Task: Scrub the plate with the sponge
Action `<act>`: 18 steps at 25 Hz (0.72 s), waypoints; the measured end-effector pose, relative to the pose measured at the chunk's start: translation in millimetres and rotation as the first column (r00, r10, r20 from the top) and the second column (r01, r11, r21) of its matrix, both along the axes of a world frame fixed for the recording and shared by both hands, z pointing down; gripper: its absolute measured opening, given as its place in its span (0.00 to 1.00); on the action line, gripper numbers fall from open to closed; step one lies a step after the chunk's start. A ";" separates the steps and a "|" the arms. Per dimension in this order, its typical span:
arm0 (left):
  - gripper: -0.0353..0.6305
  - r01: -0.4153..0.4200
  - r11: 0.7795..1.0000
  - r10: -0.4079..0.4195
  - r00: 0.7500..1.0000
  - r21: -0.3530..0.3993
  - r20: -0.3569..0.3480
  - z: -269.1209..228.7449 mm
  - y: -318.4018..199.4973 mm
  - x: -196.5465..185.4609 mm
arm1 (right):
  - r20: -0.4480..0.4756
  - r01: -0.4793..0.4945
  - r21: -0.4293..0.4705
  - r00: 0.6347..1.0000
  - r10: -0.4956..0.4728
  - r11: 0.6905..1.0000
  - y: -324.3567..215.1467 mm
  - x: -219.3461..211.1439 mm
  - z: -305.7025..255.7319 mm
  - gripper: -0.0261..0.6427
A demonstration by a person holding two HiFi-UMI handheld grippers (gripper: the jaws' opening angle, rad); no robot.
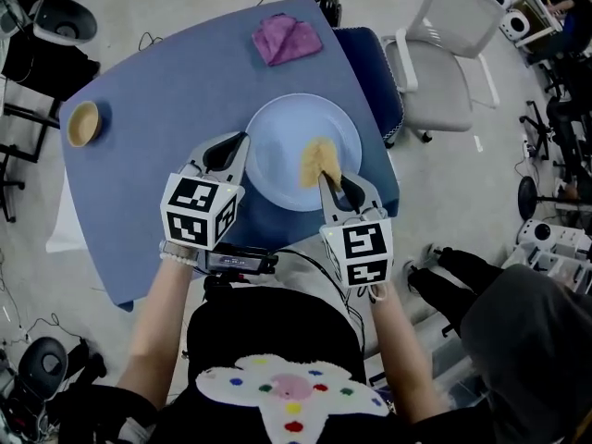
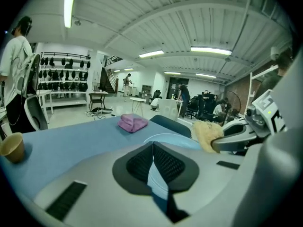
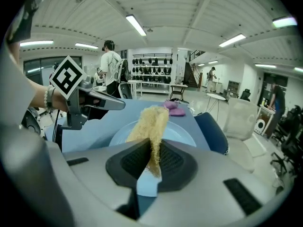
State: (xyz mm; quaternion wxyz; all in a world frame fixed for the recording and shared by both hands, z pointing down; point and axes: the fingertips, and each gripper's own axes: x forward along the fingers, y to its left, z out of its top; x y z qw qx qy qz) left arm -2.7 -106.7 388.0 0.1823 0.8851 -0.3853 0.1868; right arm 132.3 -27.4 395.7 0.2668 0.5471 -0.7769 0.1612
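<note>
Pale-blue round plate [image 1: 277, 151], rim pinched by left gripper [image 1: 243, 142], awaits scrubbing: right gripper [image 1: 326, 179], clamping the yellow fibrous sponge [image 1: 317, 159], must press down.

Left gripper [image 1: 244, 140] and right gripper [image 1: 325, 178] have pale grey shells and black ribbed jaws. The left cube [image 1: 199, 211] and right cube [image 1: 358, 252] are white with black square markers. A pale bead bracelet [image 1: 178, 257] sits at lower left. The black top [image 1: 268, 326] at bottom centre bears a white patch [image 1: 287, 391] with coloured dots.
</note>
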 end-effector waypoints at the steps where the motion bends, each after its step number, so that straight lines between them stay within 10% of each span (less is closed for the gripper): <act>1: 0.07 -0.007 1.000 0.007 1.000 0.012 -0.004 -7.2 2.4 1.0 | 0.003 -0.007 0.013 1.000 0.007 1.000 0.7 2.6 -5.1 0.10; 18: 0.07 -0.074 0.985 0.079 0.997 0.159 -0.026 -78.9 39.9 2.4 | -0.014 -0.067 0.146 0.997 0.070 0.987 17.0 17.8 -66.2 0.10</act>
